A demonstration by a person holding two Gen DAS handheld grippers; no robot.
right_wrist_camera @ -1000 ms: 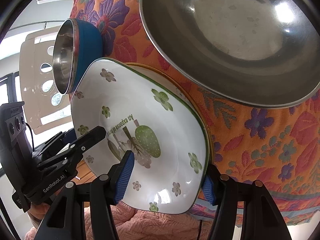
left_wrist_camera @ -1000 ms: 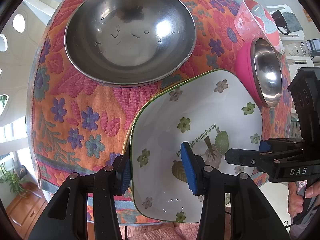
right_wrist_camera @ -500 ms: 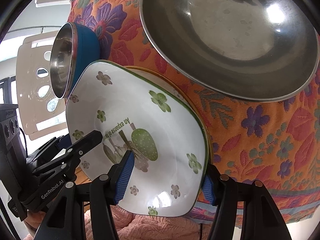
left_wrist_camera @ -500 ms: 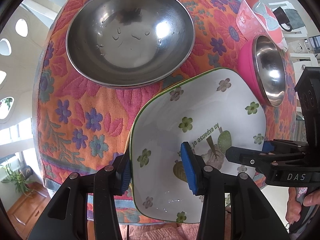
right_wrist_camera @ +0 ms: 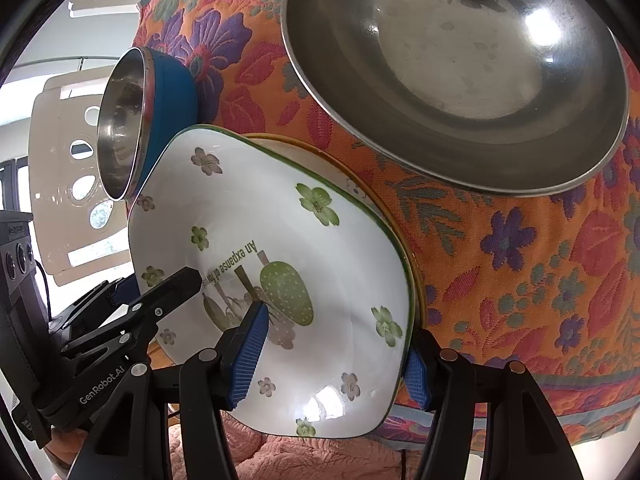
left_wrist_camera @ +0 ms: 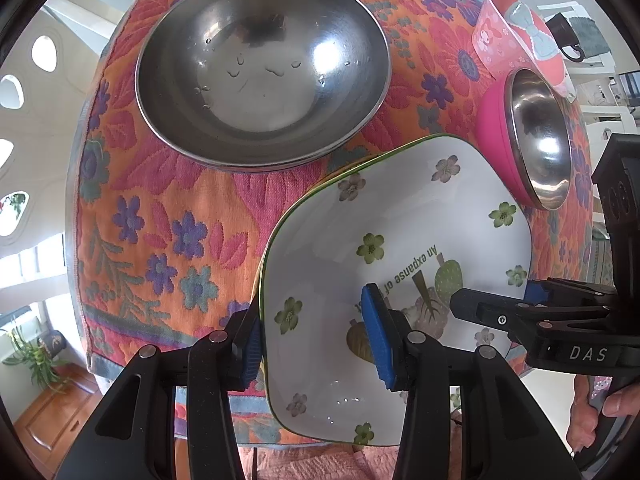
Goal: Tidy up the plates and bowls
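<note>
A white square plate (left_wrist_camera: 400,220) (right_wrist_camera: 240,208) with green flowers and a printed picture hangs tilted over the table's near edge. My left gripper (left_wrist_camera: 314,340) is shut on its left rim, one blue pad inside the dish and one outside. My right gripper (right_wrist_camera: 332,364) is shut on the opposite rim in the same way. Each gripper shows in the other's view: right gripper (left_wrist_camera: 500,300), left gripper (right_wrist_camera: 156,286). A yellow-rimmed plate (right_wrist_camera: 328,164) lies directly under the white one, with only its edge showing. A large steel bowl (left_wrist_camera: 260,80) (right_wrist_camera: 460,72) sits empty on the table behind.
An orange floral tablecloth (left_wrist_camera: 160,240) covers the round table. A pink steel-lined bowl (left_wrist_camera: 536,136) and a pink cup (left_wrist_camera: 516,36) stand at the right. A blue steel-lined bowl (right_wrist_camera: 168,92) stands at the left. A person's hand (left_wrist_camera: 588,412) holds the right gripper. Pink fabric (right_wrist_camera: 300,456) lies below.
Both grippers keep their hold on the white plate. The right wrist view has tilted a little, so more of the steel bowl and tablecloth shows. Nothing was let go.
</note>
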